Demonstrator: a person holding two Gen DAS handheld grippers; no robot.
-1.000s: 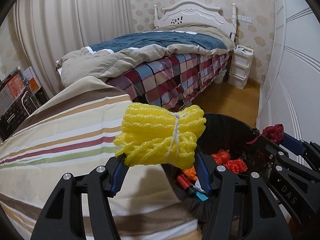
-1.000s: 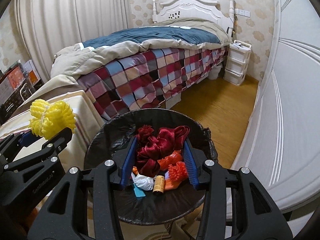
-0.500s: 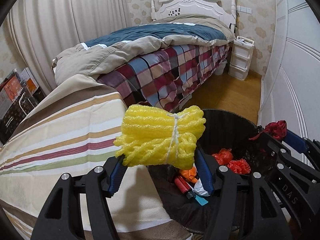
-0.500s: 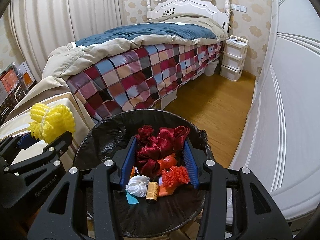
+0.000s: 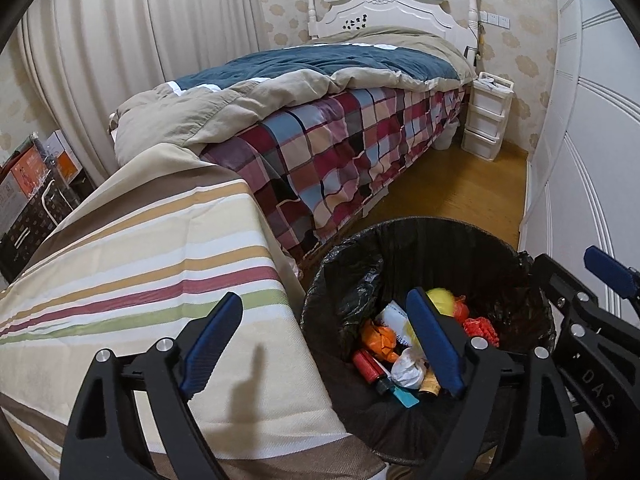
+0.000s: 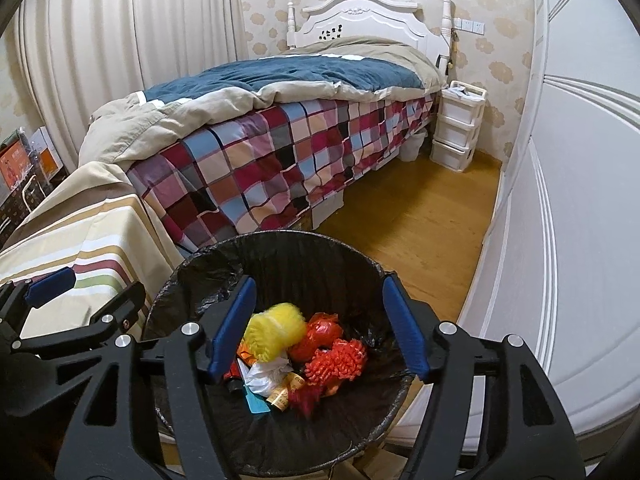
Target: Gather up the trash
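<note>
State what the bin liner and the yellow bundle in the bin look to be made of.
Bin liner: thin black plastic film by its look, glossy and crinkled, folded over the rim. Yellow bundle: probably foam netting, matte and ridged; blur leaves that open.

Left tongs [image 5: 320, 344] opening, empty, above the trash bin [image 5: 348, 276] beside striped cloth [image 5: 140, 264].

black plastic tongs [image 5: 320, 340] with blue ribbed pads [image 5: 210, 344], silver screws, white lettering.

i see soft even room light, strong fisheye bending beside the wardrobe [image 6: 580, 200], motion blur inside the bin [image 6: 280, 248].
</note>
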